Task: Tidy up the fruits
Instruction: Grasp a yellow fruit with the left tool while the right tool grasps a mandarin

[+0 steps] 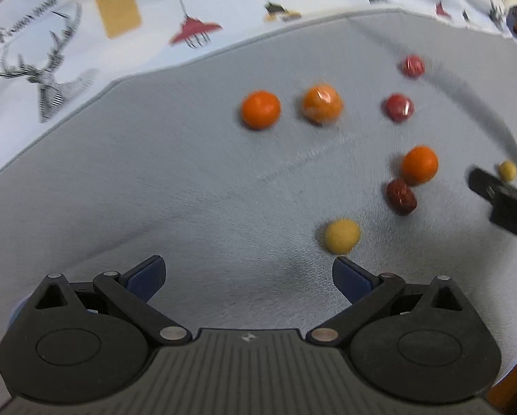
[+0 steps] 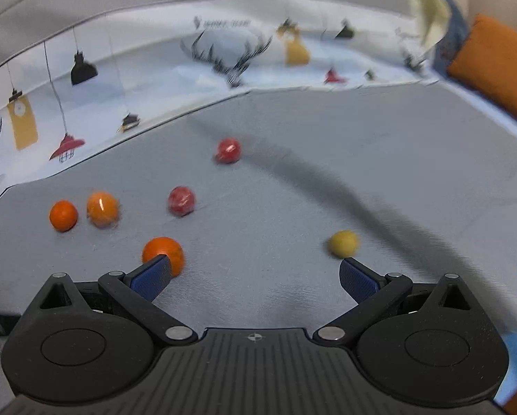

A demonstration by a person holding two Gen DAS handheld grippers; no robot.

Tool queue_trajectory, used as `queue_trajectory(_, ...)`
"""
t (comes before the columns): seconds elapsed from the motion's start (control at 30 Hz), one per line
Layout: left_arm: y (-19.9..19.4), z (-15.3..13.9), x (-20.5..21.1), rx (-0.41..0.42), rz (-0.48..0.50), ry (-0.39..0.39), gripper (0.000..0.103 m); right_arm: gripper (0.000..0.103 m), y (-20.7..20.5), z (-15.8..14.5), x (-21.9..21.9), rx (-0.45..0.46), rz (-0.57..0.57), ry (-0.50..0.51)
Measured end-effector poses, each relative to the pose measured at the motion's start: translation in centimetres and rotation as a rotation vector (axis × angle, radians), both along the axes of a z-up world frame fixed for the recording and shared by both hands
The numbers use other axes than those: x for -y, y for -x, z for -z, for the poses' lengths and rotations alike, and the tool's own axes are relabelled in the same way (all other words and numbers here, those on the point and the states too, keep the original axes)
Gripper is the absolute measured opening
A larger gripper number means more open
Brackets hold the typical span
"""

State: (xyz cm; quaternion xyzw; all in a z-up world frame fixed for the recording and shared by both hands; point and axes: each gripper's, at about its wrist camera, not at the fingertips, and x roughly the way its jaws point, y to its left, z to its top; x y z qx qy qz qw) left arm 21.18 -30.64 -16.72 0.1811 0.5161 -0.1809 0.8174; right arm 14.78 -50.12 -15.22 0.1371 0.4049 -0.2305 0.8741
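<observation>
Printed cloth (image 1: 68,34): white, with deer and lamp motifs, lying beyond the mat's far edge.
Grey mat (image 1: 175,180): spread flat, all the fruit loose on it.
Left gripper (image 1: 248,273): held low over the mat, pointing forward, jaws spread wide and empty; a yellow fruit (image 1: 342,236) lies just beyond its right finger.
Right gripper (image 2: 255,275): likewise low and level, jaws released wide with nothing between them; a near orange (image 2: 163,254) sits partly behind its left finger, a second yellow fruit (image 2: 343,242) just past the right one.
Oranges: two side by side (image 1: 260,109) (image 1: 322,104) (the second looks glossy).
Red fruits: two round (image 1: 398,107) (image 1: 413,66), well apart from the grippers.
Red date (image 1: 401,196): wrinkled, touching an orange (image 1: 420,165).
</observation>
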Motion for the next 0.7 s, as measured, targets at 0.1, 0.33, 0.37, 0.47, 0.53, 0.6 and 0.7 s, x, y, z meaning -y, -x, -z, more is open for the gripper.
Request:
queue_trajectory(0.1,-0.6,1.4,1.0,-0.021,0.023,-0.002,0.103,0.102,-2.0,1.8,0.2,-0.033,-0.039,-0.040)
queue_trajectory(0.33,-1.9,3.4,2.9,-0.026,0.036,-0.007,0.102,0.102,-5.2,4.9,-1.0,-0.034,-0.143,0.013)
queue_trajectory(0.37,-1.9,3.3,2.9,-0.020,0.034,0.006,0.102,0.102,-5.4,5.2,-1.2,-0.055,-0.135,0.065)
queue_trajectory(0.47,-1.9,3.3,3.3,-0.019,0.066,0.039,0.097,0.101,-4.7,5.9,-1.0,-0.038,-0.113,0.087)
queue_trajectory(0.53,-2.0,3.2,3.5,-0.004,0.083,0.053,0.093,0.098,-4.2,5.9,-0.9,-0.021,-0.133,0.088)
queue_trajectory(0.6,-2.1,3.4,3.7,0.000,0.080,0.054,0.092,0.093,-3.8,5.7,-0.9,-0.025,-0.138,0.081)
queue_trajectory(0.7,-1.9,3.0,4.3,0.004,0.082,0.072,0.073,0.084,-3.4,5.4,-1.1,-0.026,-0.118,0.078)
